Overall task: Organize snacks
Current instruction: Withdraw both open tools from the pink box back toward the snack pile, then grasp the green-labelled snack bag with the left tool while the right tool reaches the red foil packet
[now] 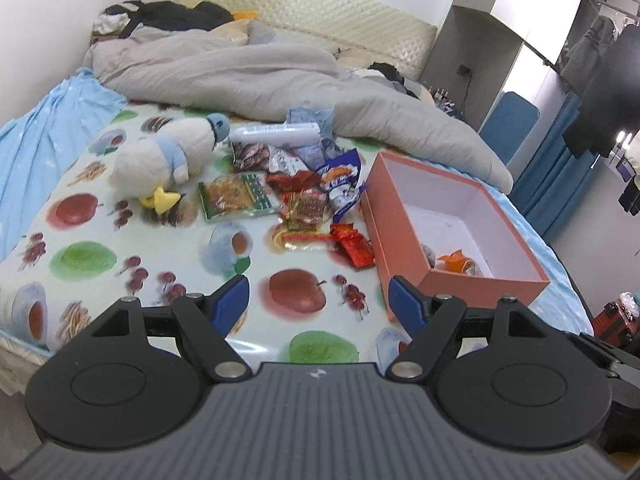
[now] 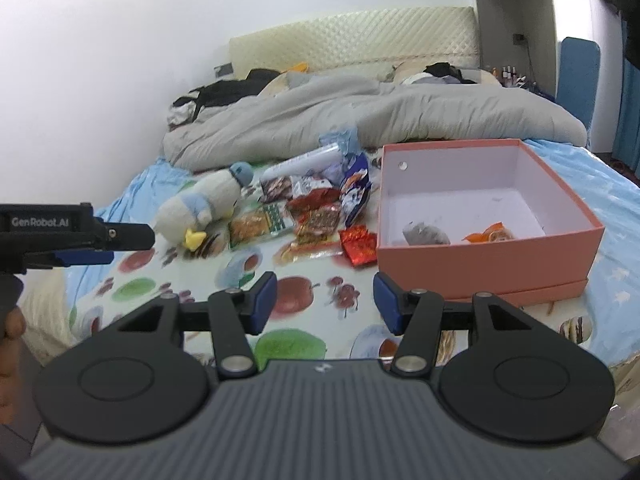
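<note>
Grey duvet (image 1: 248, 76) and a plush penguin (image 1: 168, 152) crowd the snack pile (image 1: 296, 192) beside the pink box (image 2: 472, 256), which holds perhaps two packets. Both the left gripper (image 1: 318, 306) and right gripper (image 2: 325, 302) gape empty above the fruit-print sheet (image 1: 120, 248).

Bright, even indoor light — fisheye-bent edges, slight softness.

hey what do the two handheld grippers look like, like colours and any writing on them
Both match: the left gripper and right gripper have a ribbed dark grey body with a small pale logo, round black discs at each side, black linkage arms with silver pivot pins, and blue textured fingers. Seen side-on from the right wrist camera, the left gripper carries white "GenRobot.AI" lettering. No cables show.
</note>
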Tool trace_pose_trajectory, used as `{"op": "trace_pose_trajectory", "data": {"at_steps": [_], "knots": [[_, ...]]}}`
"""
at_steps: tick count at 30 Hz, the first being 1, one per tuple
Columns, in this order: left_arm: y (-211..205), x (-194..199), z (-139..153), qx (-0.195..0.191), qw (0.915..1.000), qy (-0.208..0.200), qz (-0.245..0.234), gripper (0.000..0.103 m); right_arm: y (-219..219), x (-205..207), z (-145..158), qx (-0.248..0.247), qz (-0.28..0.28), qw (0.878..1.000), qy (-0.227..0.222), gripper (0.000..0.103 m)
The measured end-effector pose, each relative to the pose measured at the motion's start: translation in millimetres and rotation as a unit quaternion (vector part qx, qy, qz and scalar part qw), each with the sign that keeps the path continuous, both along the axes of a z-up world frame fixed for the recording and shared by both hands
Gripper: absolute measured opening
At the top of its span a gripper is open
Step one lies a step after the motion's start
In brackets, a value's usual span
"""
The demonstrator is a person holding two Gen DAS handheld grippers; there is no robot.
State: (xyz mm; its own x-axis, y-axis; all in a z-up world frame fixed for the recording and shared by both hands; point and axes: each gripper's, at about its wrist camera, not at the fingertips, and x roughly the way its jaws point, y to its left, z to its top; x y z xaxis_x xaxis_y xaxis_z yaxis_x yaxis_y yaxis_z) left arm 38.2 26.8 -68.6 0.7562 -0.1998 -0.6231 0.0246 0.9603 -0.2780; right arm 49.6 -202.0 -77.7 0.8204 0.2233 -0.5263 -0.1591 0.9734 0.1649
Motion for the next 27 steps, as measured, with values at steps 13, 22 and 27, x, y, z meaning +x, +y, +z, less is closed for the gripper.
{"op": "trace_pose_trajectory", "data": {"at_steps": [13,22,27], "knots": [[12.7,35.7,-17.1,0.008,0.9996,0.024,0.008,0.080,-3.8,21.2,-0.6,-0.010,-0.003,1.000,0.006,0.056],[25.2,78.6,-34.3,0.008,0.9986,0.045,0.027,0.080,6.4,69.9,-8.1,-0.030,0.029,0.999,0.017,0.057],[36.6,117.7,-62.7,0.022,0.9969,0.067,0.036,0.082,21.0,102.3,-15.6,-0.051,0.058,0.997,0.011,0.078]]}}
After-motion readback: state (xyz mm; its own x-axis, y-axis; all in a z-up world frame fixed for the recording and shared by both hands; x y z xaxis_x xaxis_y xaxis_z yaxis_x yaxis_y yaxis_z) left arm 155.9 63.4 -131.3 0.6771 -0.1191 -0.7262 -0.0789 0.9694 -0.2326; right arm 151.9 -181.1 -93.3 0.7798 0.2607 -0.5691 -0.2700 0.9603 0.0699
